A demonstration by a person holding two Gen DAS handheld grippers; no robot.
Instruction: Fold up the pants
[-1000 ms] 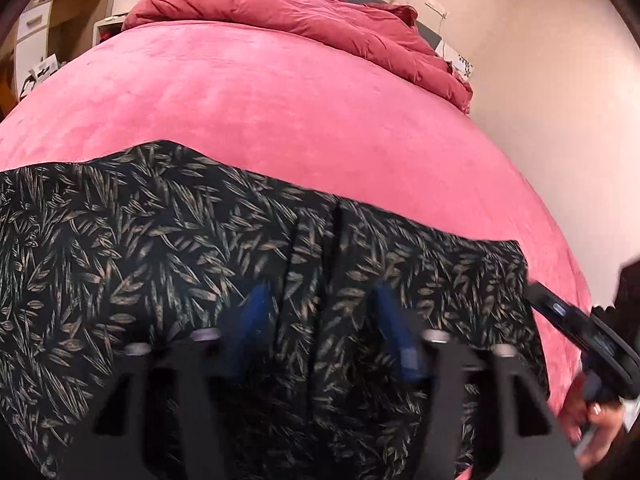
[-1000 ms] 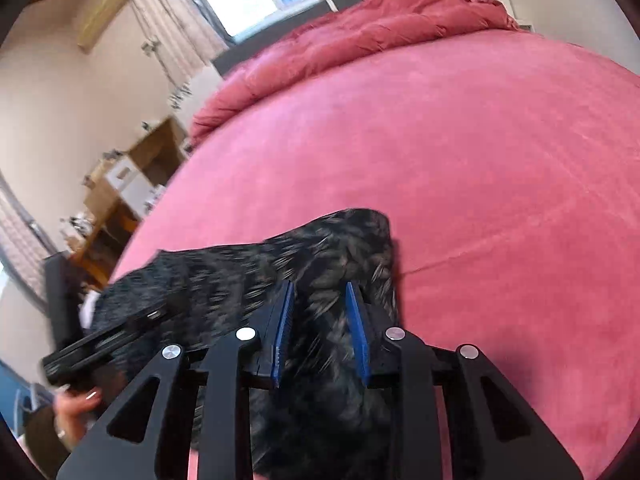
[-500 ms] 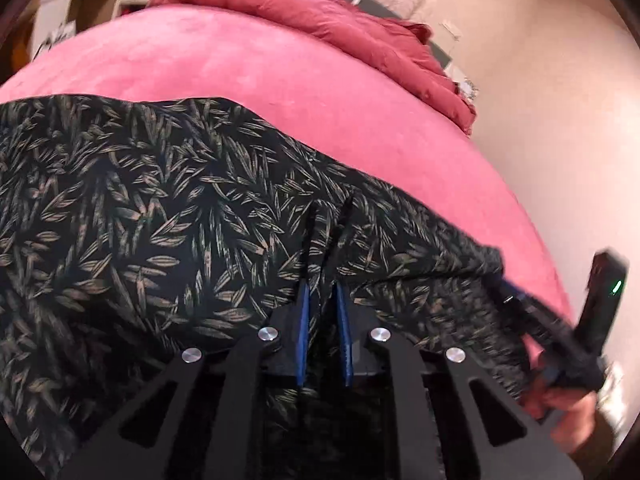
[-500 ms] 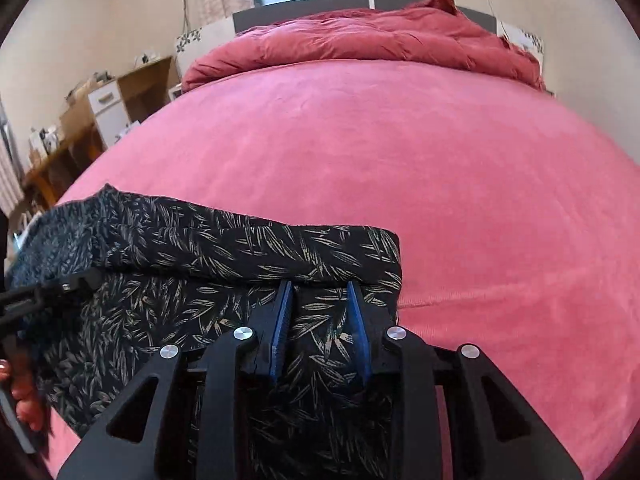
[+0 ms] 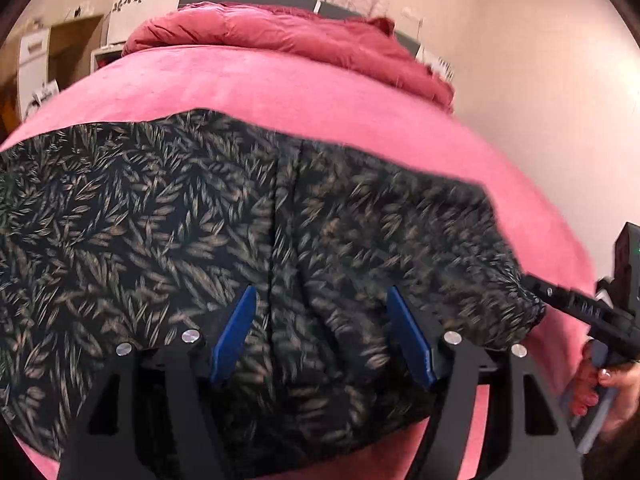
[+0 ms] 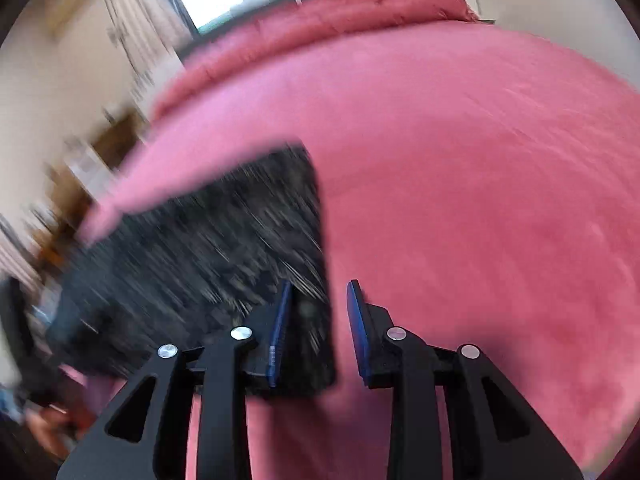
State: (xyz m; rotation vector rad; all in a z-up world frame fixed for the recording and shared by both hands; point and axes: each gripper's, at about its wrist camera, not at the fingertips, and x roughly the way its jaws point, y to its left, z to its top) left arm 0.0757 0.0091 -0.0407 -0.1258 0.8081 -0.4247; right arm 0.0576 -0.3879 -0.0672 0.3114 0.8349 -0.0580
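1. Pants (image 5: pixel 168 216), dark with a pale leaf print, lie spread across the pink bed (image 5: pixel 280 92); a seam runs down the cloth toward the camera, and a rumpled red duvet (image 5: pixel 288 36) sits at the far end.
2. Left tool (image 5: pixel 320 336) hovers low over the pants with its blue fingers (image 5: pixel 234 334) spread wide on either side of the seam, released and holding nothing.
3. Right tool (image 6: pixel 318 334), seen from its own camera, has its fingers parted too, straddling the near corner of the pants; heavy blur leaves it unclear whether a pad touches the cloth, but it appears empty.
4. Right tool also shows at the left camera's right margin, held in the person's hand (image 5: pixel 600 384) near the cloth's right-hand corner.
5. Risk: with both tools free, a fresh pinch could catch only the top layer, so the layers slide apart and the fold comes out crooked.
6. Pose: both tools point forward along the bed, angled down toward the pants.
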